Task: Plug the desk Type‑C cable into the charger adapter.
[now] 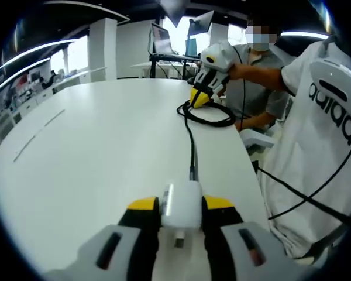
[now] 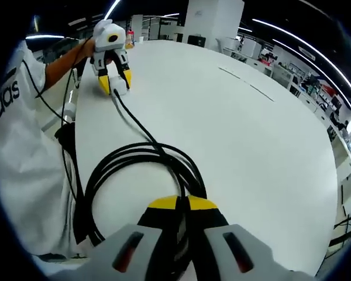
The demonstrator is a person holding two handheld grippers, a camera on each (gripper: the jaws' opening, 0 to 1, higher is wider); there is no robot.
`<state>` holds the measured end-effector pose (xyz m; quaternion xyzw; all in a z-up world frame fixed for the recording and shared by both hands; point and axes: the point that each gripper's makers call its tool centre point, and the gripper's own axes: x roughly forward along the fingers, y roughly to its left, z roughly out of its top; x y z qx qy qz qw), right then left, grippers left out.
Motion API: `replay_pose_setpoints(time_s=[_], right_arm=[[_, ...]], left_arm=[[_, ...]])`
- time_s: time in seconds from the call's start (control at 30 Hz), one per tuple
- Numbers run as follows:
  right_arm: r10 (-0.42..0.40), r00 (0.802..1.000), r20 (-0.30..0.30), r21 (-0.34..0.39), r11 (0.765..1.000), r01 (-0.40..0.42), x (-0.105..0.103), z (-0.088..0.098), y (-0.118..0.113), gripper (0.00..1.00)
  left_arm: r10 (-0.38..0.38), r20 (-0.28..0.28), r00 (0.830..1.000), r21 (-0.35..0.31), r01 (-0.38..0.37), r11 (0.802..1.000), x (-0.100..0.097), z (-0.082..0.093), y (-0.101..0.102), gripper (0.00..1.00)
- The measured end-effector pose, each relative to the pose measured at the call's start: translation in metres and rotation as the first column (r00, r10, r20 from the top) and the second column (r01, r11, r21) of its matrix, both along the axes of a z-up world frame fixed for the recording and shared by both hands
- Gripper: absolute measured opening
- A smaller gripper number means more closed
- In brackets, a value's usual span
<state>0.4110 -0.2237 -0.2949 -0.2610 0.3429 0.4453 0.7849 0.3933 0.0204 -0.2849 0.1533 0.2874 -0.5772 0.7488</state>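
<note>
Between the yellow-tipped jaws of the left hand-held gripper (image 1: 181,205), low in the left gripper view: white charger adapter (image 1: 181,206), clamped on both sides, resting on the white counter (image 1: 105,146).
Black Type-C cable (image 1: 191,140): one end sits at the adapter's far face, whether fully seated cannot be told; the line runs straight across the counter to a loose coil (image 2: 134,175).
Right hand-held gripper (image 2: 181,205): jaws drawn nearly together, pinching the cable at the coil's near edge; seen across the counter in the left gripper view (image 1: 200,98).
Person in white printed shirt (image 1: 324,134), standing at the counter's edge.
Second person, seated behind, grey shirt (image 1: 260,88).
Background: open office, monitors (image 1: 164,41), ceiling strip lights.
</note>
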Motion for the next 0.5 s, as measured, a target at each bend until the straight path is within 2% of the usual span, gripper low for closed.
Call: replay_pose_setpoints(time_s=[0.5], right_arm=[[-0.006,1.0,0.025,-0.022,1.0,0.007,0.014,0.007,0.001,0.02]], left_arm=[[0.032,-0.008,0.999,-0.002,-0.032,0.999,0.016,0.0,0.003,0.27]])
